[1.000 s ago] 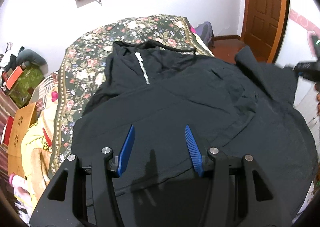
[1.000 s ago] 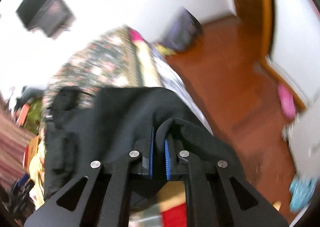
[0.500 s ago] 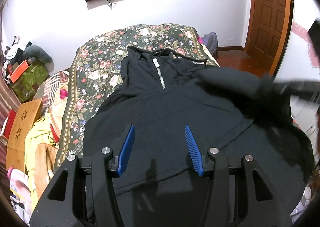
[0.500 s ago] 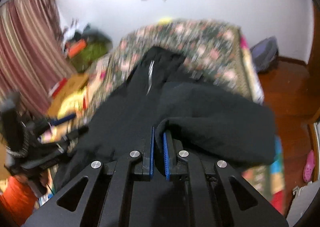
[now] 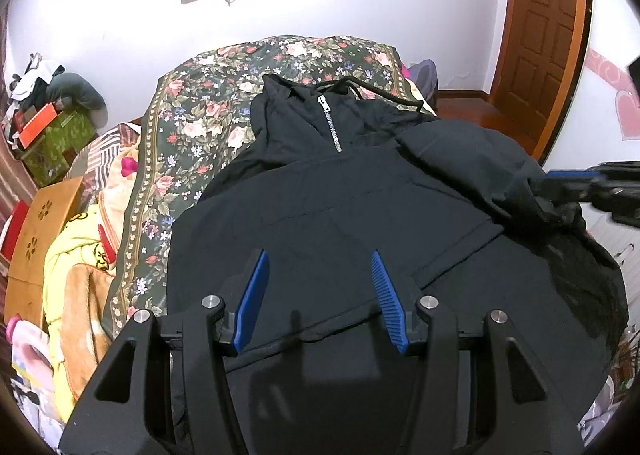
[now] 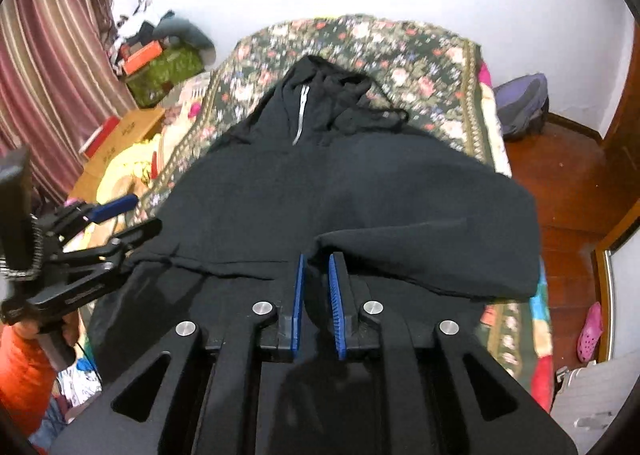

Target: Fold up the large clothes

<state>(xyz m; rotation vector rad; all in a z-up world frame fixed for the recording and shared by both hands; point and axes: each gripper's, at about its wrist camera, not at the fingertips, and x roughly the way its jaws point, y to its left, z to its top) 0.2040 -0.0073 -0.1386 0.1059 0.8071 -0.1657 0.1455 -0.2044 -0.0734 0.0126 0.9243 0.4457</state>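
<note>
Sleeve (image 6: 420, 251) pinched in my right gripper (image 6: 317, 303) lies across the black zip hoodie (image 5: 360, 223) spread on the floral bedspread (image 5: 192, 135), my left gripper (image 5: 318, 295) hovering wide open; next, I judge, release and smooth.

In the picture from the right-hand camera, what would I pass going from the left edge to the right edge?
Striped curtain → left gripper → black hoodie → right gripper shut on its sleeve → purple backpack → pink shoe.
</note>
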